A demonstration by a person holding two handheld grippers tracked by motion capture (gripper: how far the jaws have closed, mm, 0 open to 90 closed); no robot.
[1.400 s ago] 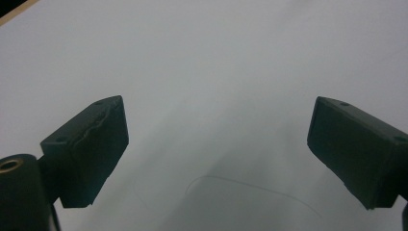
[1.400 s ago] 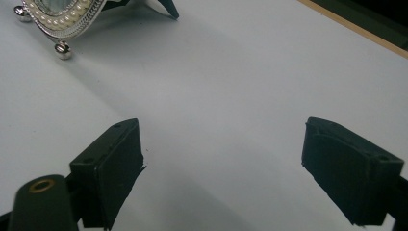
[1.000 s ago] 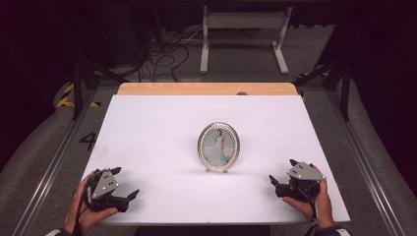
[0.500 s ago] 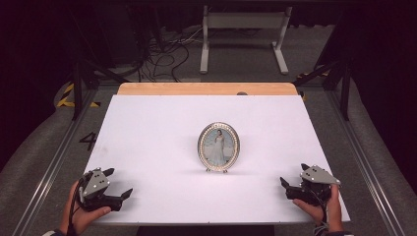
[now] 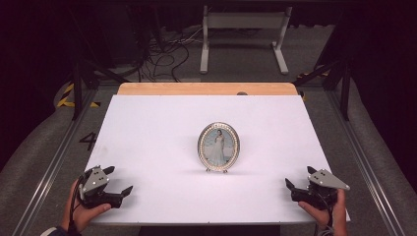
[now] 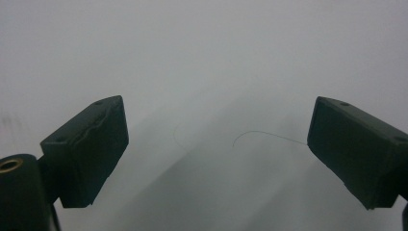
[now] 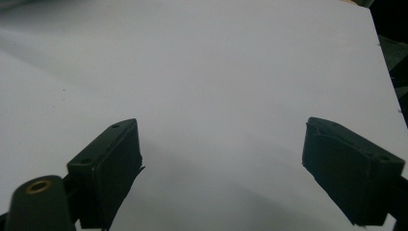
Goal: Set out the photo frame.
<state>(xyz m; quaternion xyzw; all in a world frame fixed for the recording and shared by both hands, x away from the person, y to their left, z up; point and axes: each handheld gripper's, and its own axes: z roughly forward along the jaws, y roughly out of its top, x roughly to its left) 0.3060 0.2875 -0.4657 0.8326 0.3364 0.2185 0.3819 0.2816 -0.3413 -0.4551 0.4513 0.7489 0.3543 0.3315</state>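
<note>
The picture frame point(image 5: 219, 147) stands too small in the high view to make out more than a pale figure in its photo, and its back is hidden. The right hand point(image 5: 328, 211) and left hand point(image 5: 81, 212) are cut off at the bottom edge. In the left gripper view the table point(image 6: 202, 57) is a blurred grey.

Picture frame point(image 5: 219, 147) upright mid-table point(image 5: 147, 128), left tongs point(image 5: 120, 181) near-left corner, right tongs point(image 5: 299, 178) near-right corner

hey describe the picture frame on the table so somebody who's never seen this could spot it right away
Look at the white table. Near its middle, between the two hand-held grippers at the near corners, stands the oval picture frame. It is upright, silver with a beaded rim, and holds a photo of a figure in a pale dress.
</note>
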